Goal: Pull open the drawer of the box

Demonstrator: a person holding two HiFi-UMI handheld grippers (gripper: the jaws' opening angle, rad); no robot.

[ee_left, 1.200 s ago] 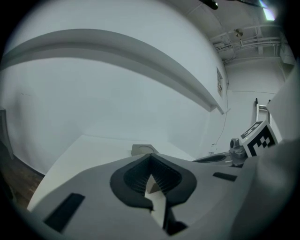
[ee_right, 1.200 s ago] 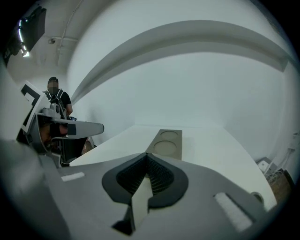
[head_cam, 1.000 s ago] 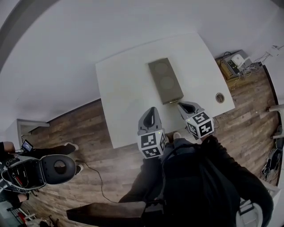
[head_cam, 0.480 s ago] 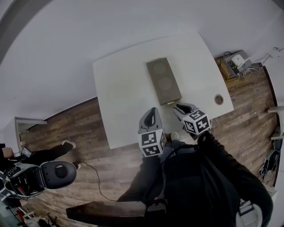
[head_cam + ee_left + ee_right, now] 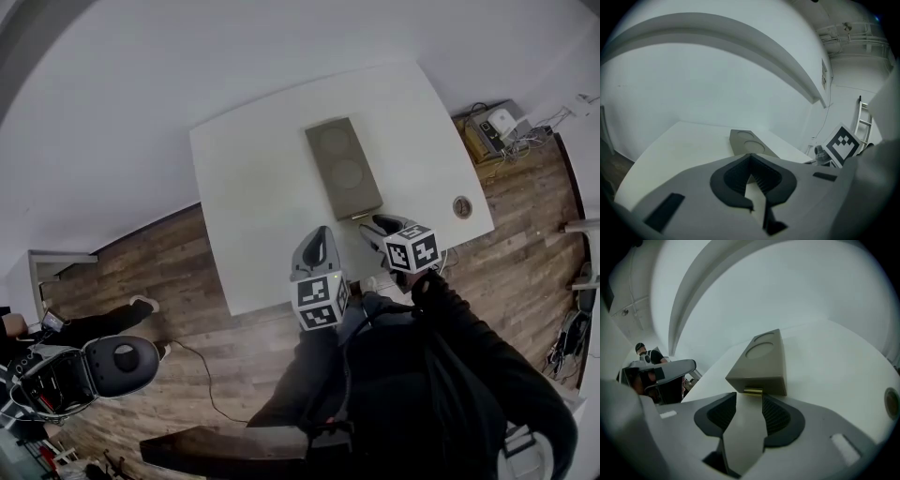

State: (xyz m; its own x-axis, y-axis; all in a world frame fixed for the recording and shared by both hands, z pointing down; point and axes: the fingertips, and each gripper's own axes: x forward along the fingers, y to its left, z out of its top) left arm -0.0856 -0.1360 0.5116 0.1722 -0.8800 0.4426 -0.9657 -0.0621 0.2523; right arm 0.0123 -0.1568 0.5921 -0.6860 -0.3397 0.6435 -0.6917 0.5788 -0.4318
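Box [image 5: 761, 359]: we judge it light, stiff; could slide on counter [image 5: 825, 357].
Hold: brass pull [image 5: 753, 391], near face.
Right tongs [image 5: 750, 399]: opening, pull at tips, ungripped.
Left tongs [image 5: 750, 159]: closed, empty.

The box [image 5: 343, 167] ahead of the right tool [image 5: 749, 399] looks matt and smooth, a dull grey-beige; board or plastic, I cannot tell. Its small handle [image 5: 753, 391], just at the tips of that tool's opening jaws and not pressed by them, is shiny brass-coloured metal. The tool's shell is matt grey plastic, its pads [image 5: 777, 416] dark and ribbed. The counter [image 5: 253, 206] beneath is smooth matt white; the floor [image 5: 187, 267] behind shows wood-grain planks.
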